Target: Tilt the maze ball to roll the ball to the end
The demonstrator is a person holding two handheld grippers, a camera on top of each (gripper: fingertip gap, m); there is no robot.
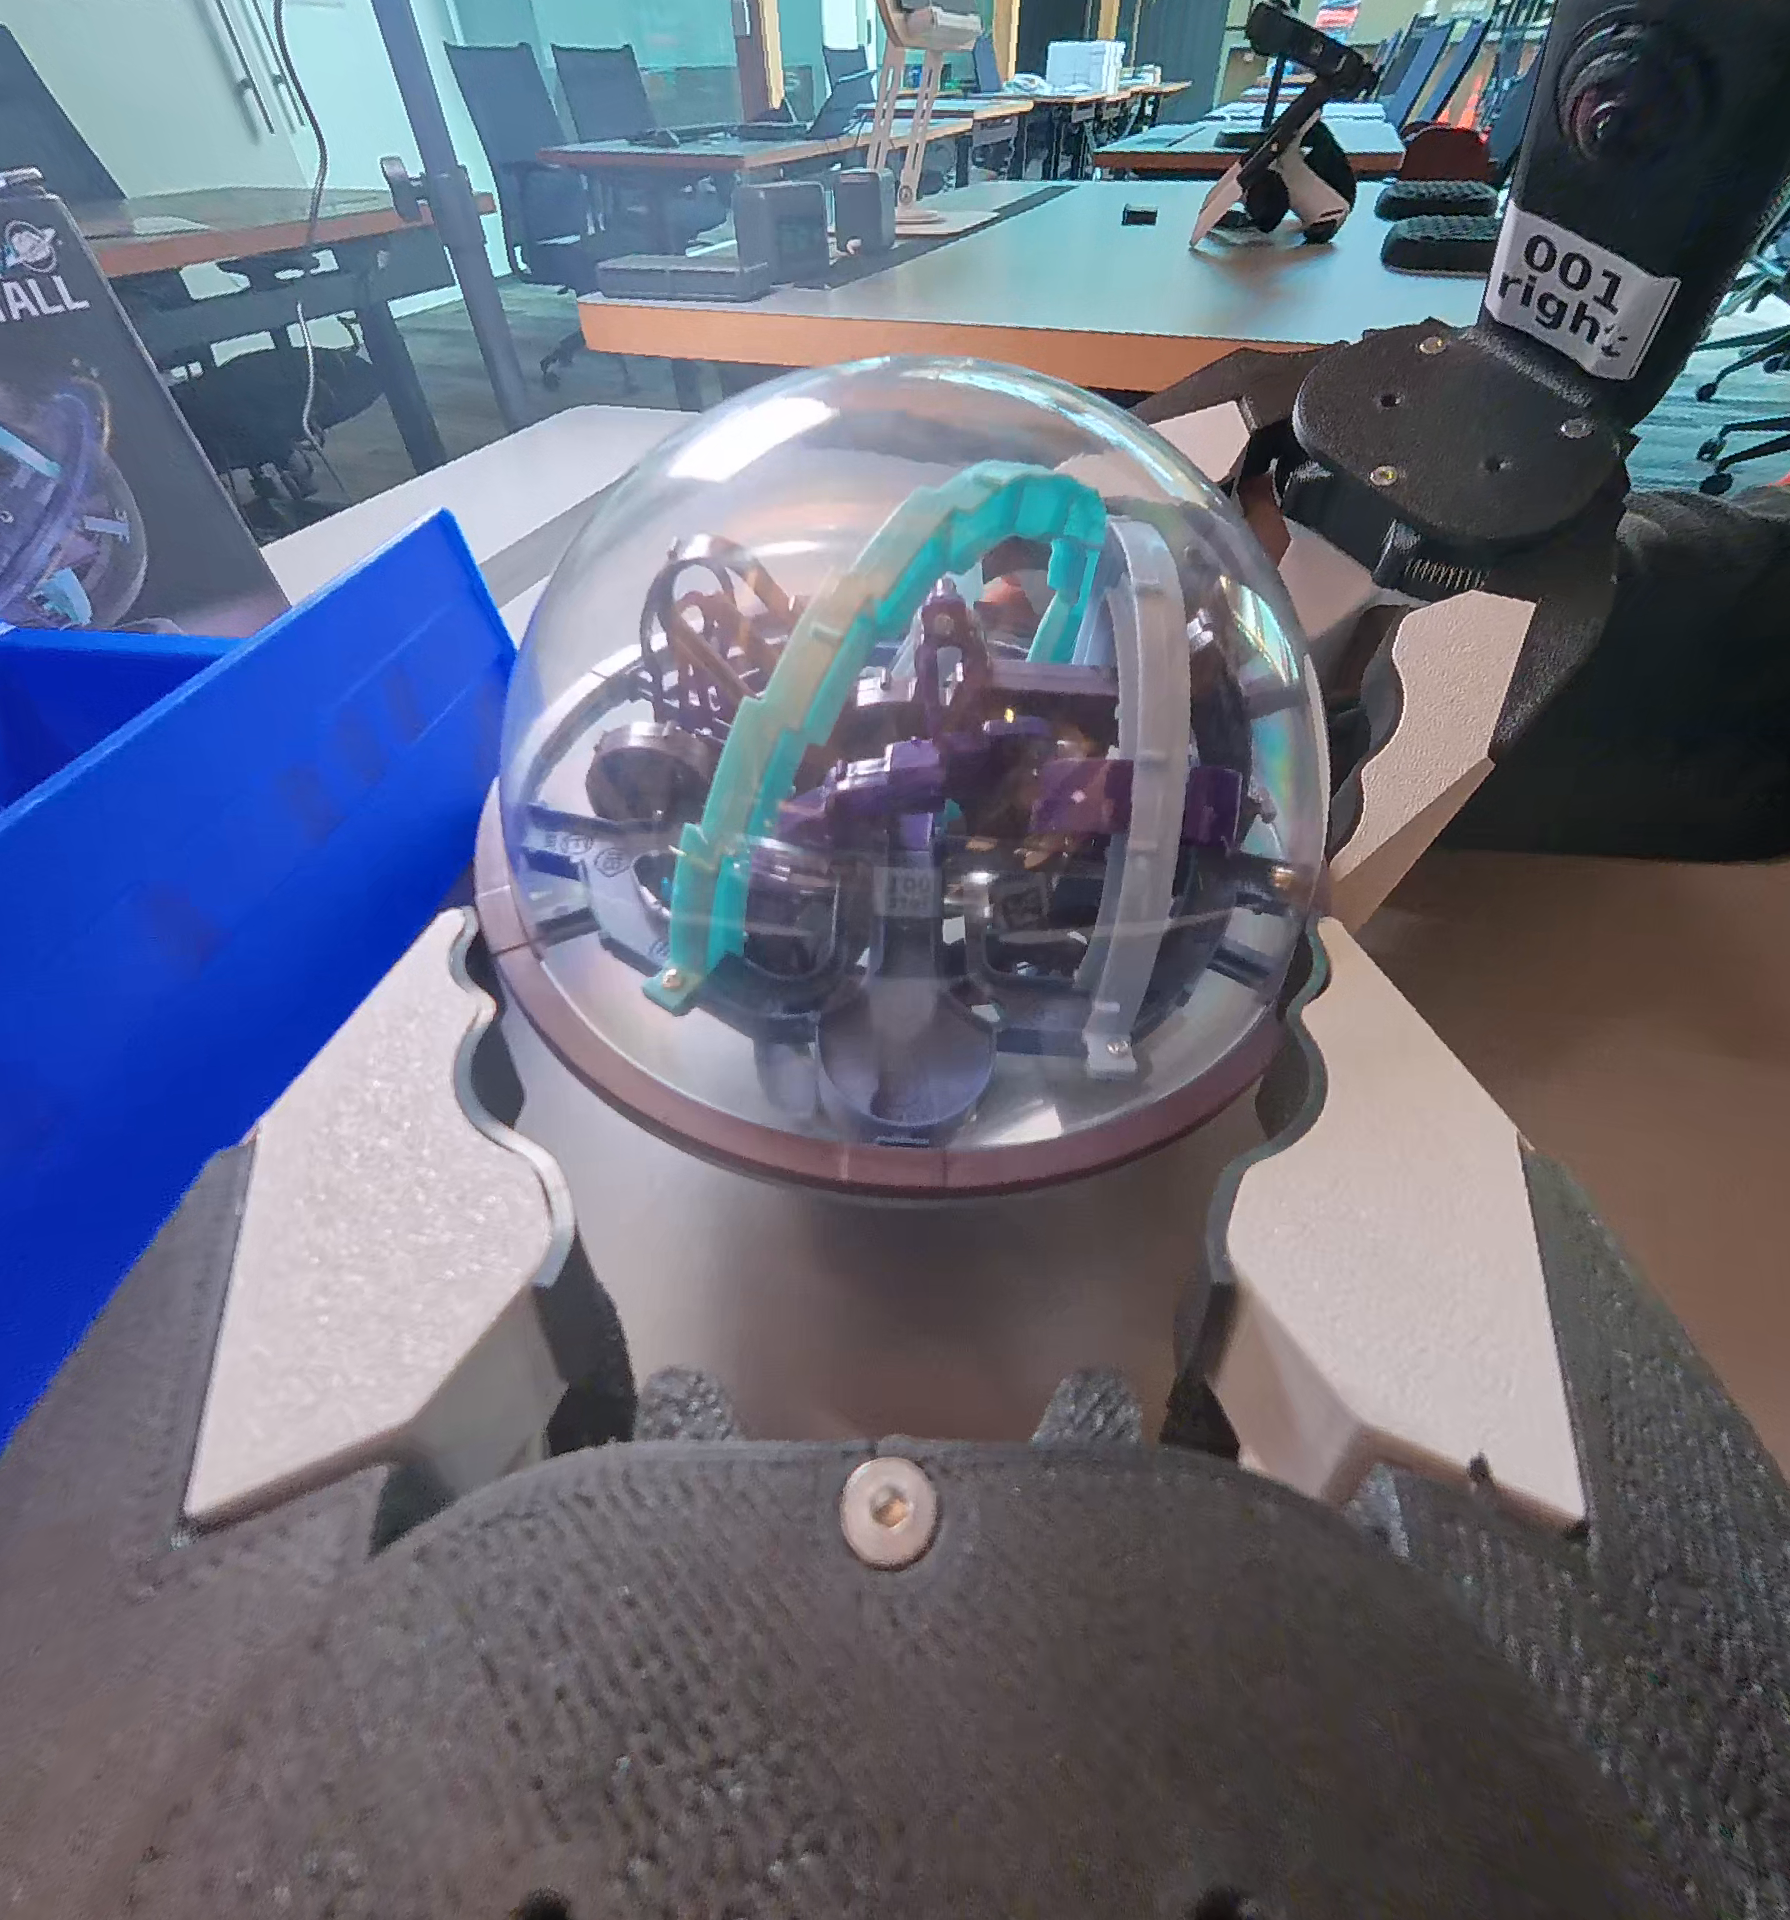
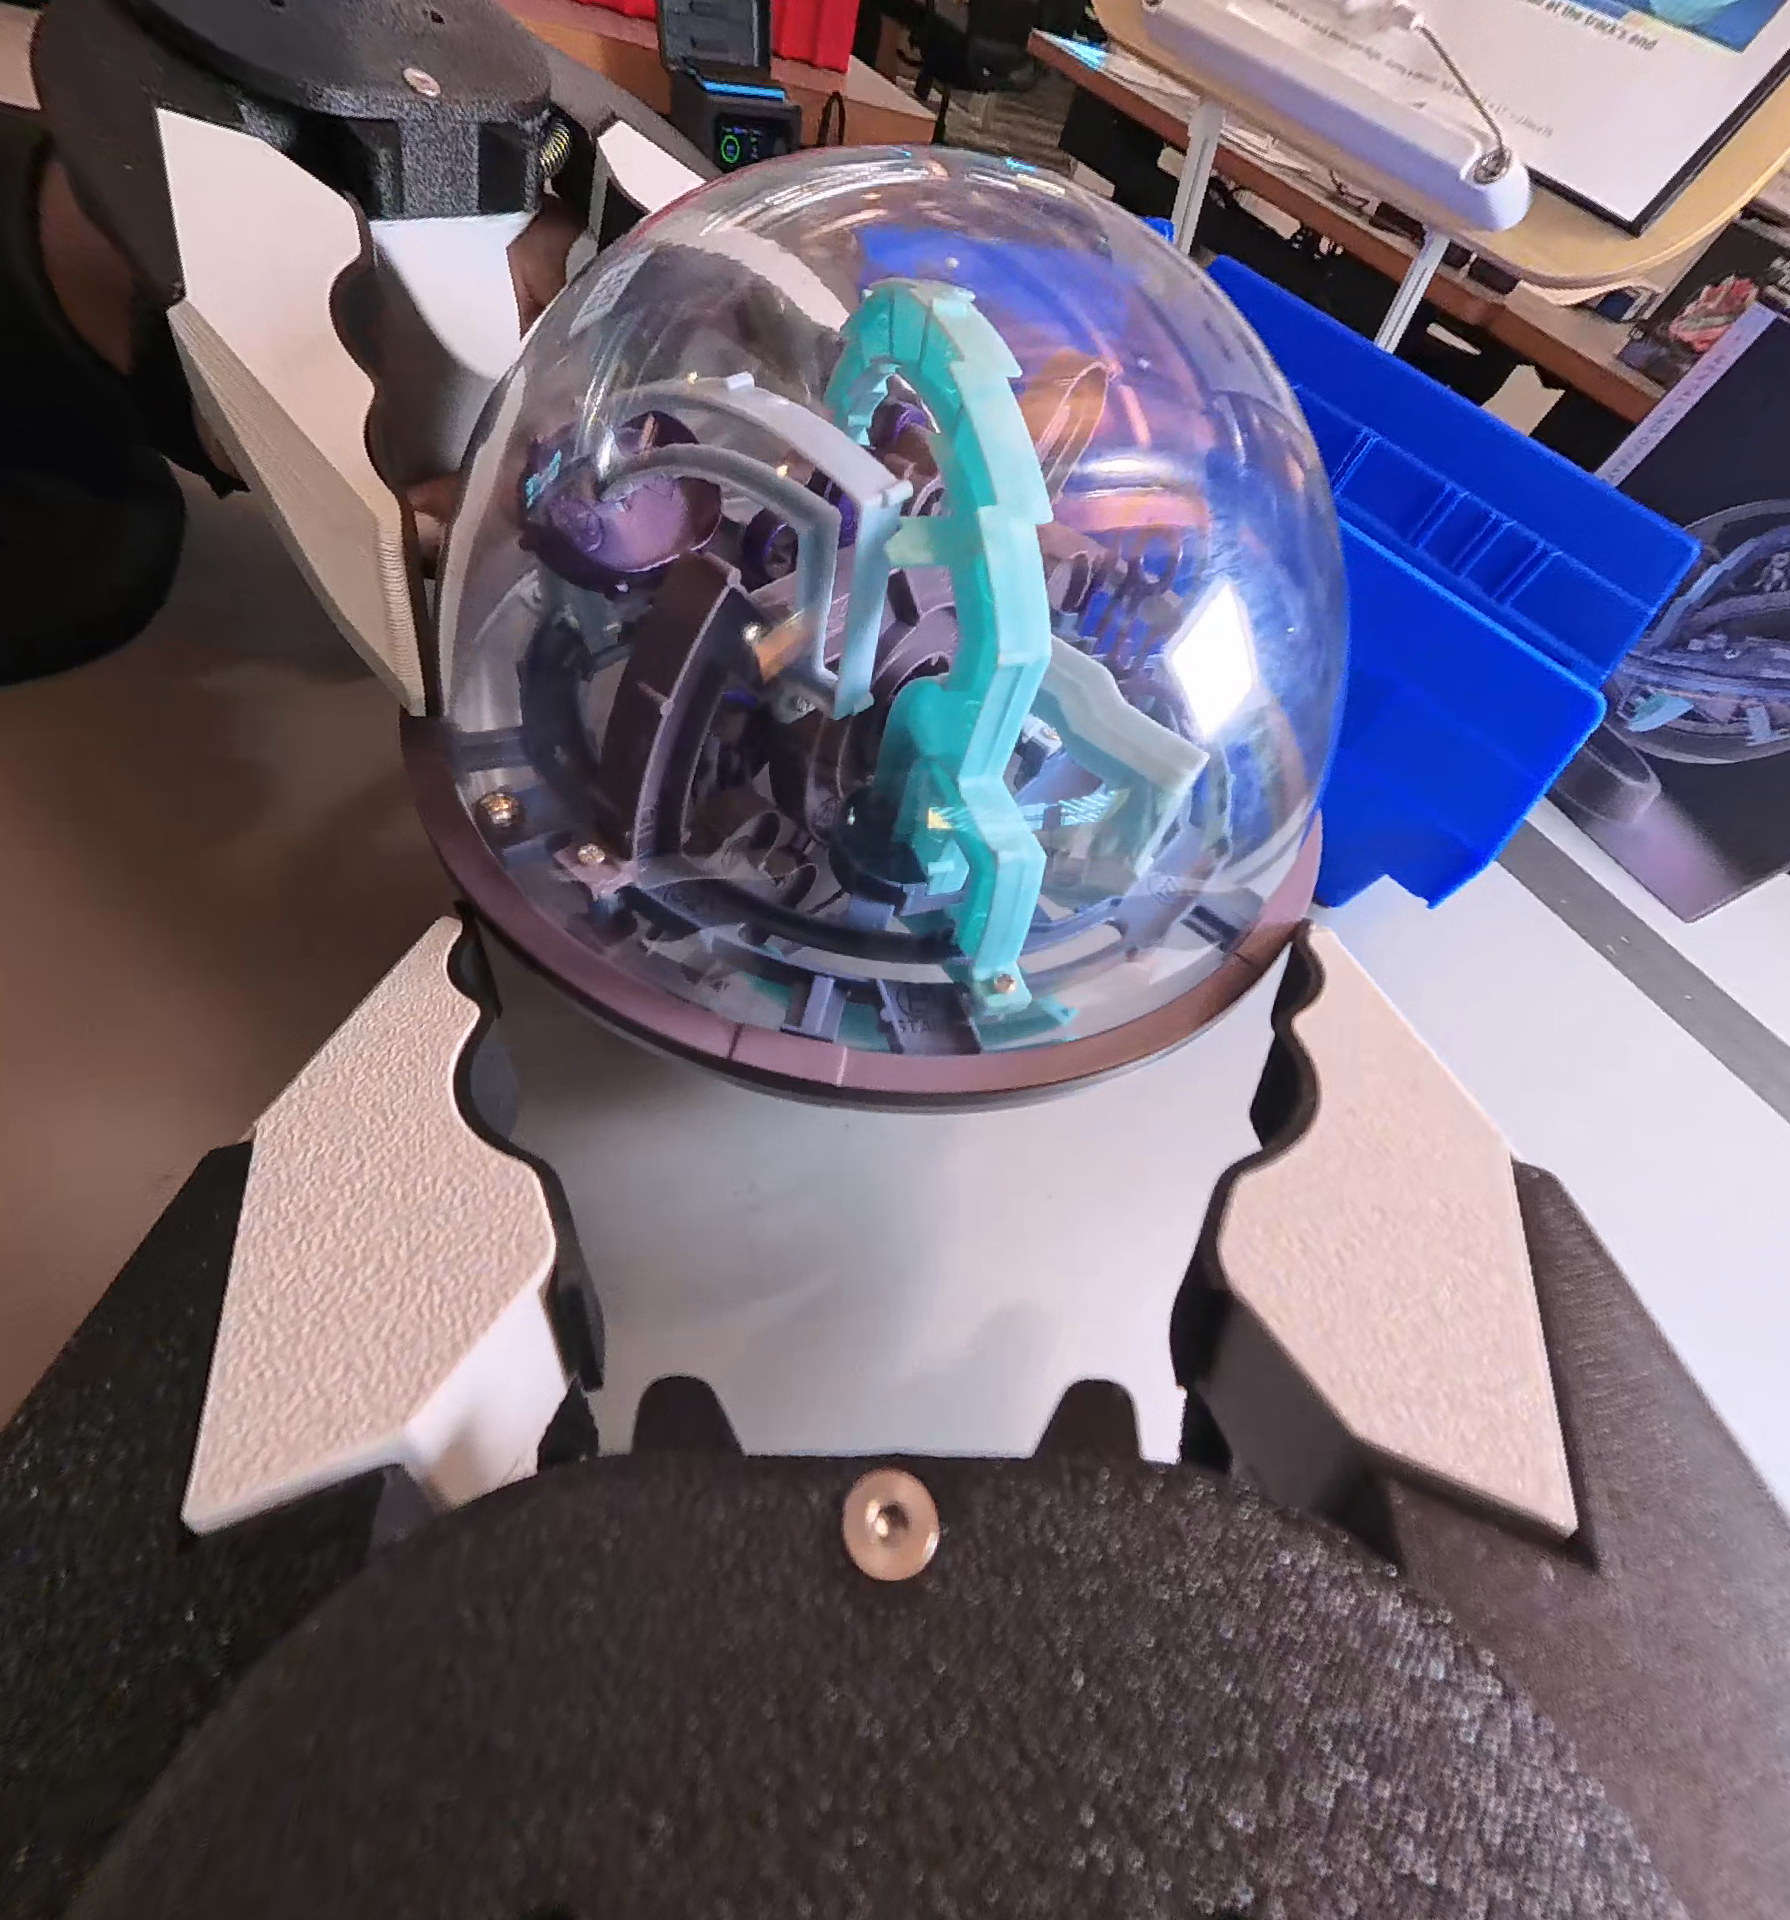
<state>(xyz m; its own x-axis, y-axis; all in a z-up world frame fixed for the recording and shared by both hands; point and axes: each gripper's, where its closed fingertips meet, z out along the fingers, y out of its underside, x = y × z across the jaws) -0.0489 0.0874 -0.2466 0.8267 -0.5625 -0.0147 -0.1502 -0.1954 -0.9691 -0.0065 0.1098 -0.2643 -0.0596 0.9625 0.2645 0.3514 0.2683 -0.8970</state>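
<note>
Left wrist view: nearest, black textured body of the left gripper, both pale fingers spread wide and closed against the brown equator ring of the maze ball, one tip on each side. Clear sphere, teal, grey and purple tracks inside, hovering over the tabletop with a shadow below. Blue bin just left of the sphere, printed box behind it. Right gripper at far right, reaching in from behind the ball.

Right wrist view: nearest, black body of the right gripper, fingers likewise wide, tips pressed to the ring of the maze ball. Left gripper at upper left, one pale finger flat against the dome. Blue bin at right.
</note>
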